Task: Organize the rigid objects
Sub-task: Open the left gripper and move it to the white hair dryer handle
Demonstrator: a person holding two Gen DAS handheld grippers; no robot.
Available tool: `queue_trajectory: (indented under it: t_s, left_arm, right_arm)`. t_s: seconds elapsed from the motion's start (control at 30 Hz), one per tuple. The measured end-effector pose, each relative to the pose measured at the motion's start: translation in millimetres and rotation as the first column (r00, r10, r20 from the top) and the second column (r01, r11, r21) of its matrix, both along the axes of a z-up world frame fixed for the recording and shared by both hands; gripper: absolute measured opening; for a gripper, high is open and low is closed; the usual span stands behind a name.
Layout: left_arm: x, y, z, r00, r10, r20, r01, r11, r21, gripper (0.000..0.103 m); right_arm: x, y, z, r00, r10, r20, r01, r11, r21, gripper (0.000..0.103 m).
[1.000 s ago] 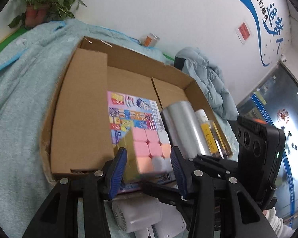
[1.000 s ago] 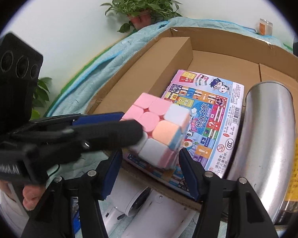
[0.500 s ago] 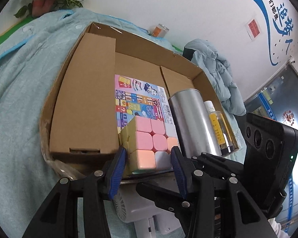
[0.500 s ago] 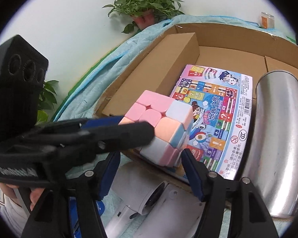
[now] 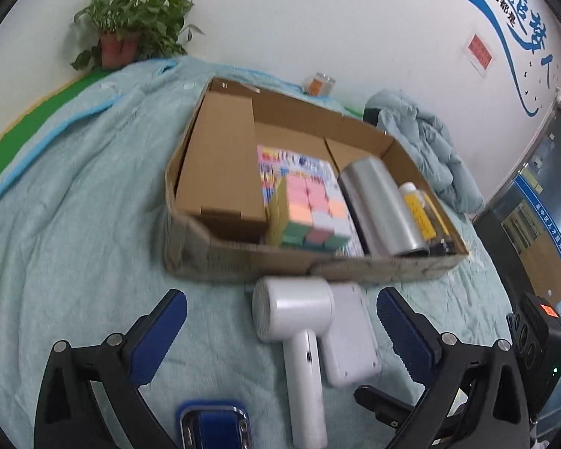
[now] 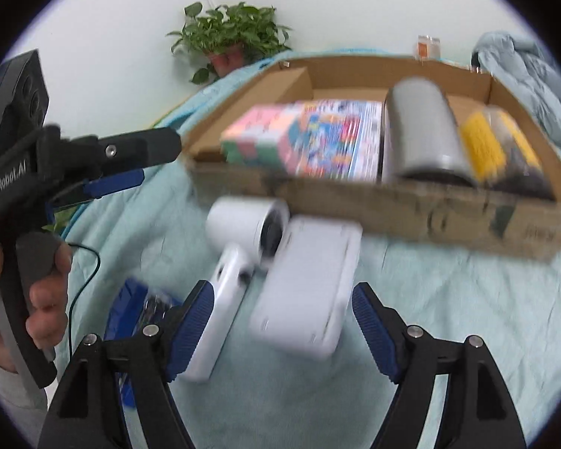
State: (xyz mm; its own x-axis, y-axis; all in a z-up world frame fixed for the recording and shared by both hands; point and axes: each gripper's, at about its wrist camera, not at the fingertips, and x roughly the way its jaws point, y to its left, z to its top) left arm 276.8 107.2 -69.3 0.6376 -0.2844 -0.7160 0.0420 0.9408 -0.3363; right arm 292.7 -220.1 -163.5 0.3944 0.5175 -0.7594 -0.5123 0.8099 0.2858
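The pastel puzzle cube (image 5: 310, 213) rests in the cardboard box (image 5: 318, 265), on a colourful game box (image 5: 291, 164), and no gripper touches it. My left gripper (image 5: 280, 333) is drawn back over the bed, its jaws opening wide and holding nothing. A white hair dryer (image 5: 295, 321) and a flat white device (image 5: 348, 336) lie on the blanket below it. My right gripper (image 6: 282, 318) hovers over the same white device (image 6: 306, 292) and hair dryer (image 6: 239, 247), jaws opening, pads pressing on nothing. The cube (image 6: 258, 142) looks blurred in this view.
The box also holds a brown carton (image 5: 220, 172), a silver cylinder (image 5: 381, 209) and a yellow-labelled bottle (image 5: 419, 213). A blue object (image 5: 213, 426) lies near the bottom edge. A potted plant (image 5: 131, 30) and a bundled jacket (image 5: 430, 149) stand beyond the box. A person's hand (image 6: 45, 292) holds the left gripper (image 6: 138, 164).
The left gripper let go of the cube, which now lies in the box. Both grippers pulled back from the box to above the hair dryer, and their jaws widened.
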Motion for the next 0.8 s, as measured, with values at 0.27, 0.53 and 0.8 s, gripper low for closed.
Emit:
queue_trajectory:
  t_s: [0.27,0.53,0.8]
  left_arm:
    - [-8,-23,-45,0.973,-0.107,-0.204,0.091,0.992,-0.084,0.096]
    - [11,-51,-61,0.94,-0.155,-0.304,0.161,0.987,-0.007,0.061]
    - [9,-70,-61,0.925,-0.167,-0.341,0.202,0.977,0.069,0.038]
  right_arm:
    - [-31,8,-10,0.999,0.033,-0.024,-0.033,0.999,-0.002,0.06]
    - [-44,-22,-31,0.99,-0.042,-0.138,0.046,0.998,0.031,0.031]
    - [-58,-38,-34,0.987,-0.035,-0.157,0.046,0.997,0.062,0.02]
